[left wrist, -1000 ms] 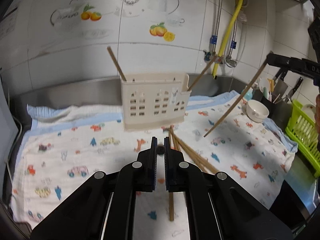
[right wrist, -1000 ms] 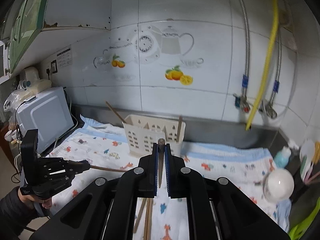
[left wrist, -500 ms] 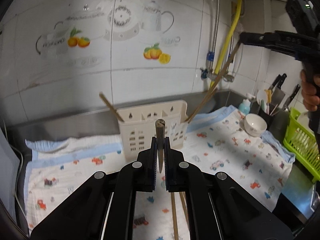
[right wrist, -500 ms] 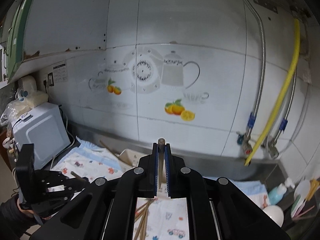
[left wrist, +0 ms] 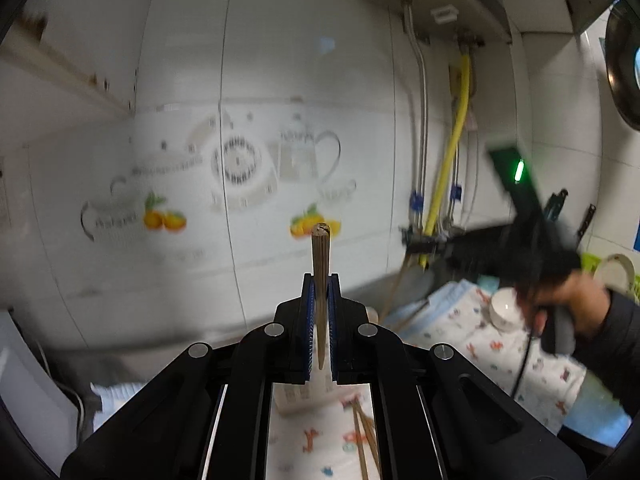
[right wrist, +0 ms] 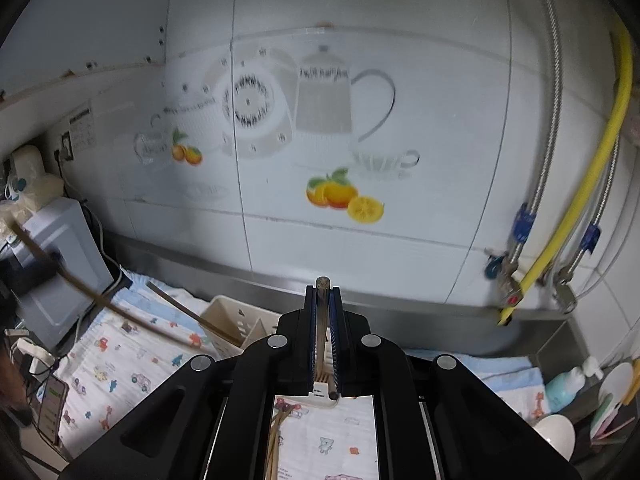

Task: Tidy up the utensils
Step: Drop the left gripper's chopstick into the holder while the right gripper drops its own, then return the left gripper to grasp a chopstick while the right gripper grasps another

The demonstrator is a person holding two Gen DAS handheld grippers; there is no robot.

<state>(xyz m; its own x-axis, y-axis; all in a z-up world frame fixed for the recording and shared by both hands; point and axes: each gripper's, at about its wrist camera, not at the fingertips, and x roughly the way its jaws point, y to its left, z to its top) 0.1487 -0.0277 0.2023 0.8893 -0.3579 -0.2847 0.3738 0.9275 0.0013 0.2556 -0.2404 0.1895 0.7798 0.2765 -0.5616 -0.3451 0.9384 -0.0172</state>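
Observation:
My left gripper (left wrist: pixel 320 280) is shut on a brown chopstick (left wrist: pixel 320 264) that stands up between the pads, raised high and facing the tiled wall. My right gripper (right wrist: pixel 323 288) is shut on another chopstick (right wrist: pixel 322 312), held upright above the cream utensil holder (right wrist: pixel 236 320). One chopstick (right wrist: pixel 180 312) leans out of the holder's left side. The holder is mostly hidden behind both grippers. Loose chopsticks (left wrist: pixel 366 436) lie on the patterned cloth (left wrist: pixel 480 344) below. The right gripper shows blurred at the right of the left wrist view (left wrist: pixel 520 252).
A yellow hose (right wrist: pixel 576 200) and steel pipes (right wrist: pixel 516 256) run down the wall at right. A white bowl (left wrist: pixel 505 310) sits on the cloth at right, a green rack (left wrist: pixel 592 260) beyond it. A microwave (right wrist: pixel 60 264) and a phone (right wrist: pixel 52 400) are at the left.
Both grippers have lifted and tilted up with their chopsticks; the views now face the wall. The right gripper has moved over the holder, and the left chopstick came up off the cloth.

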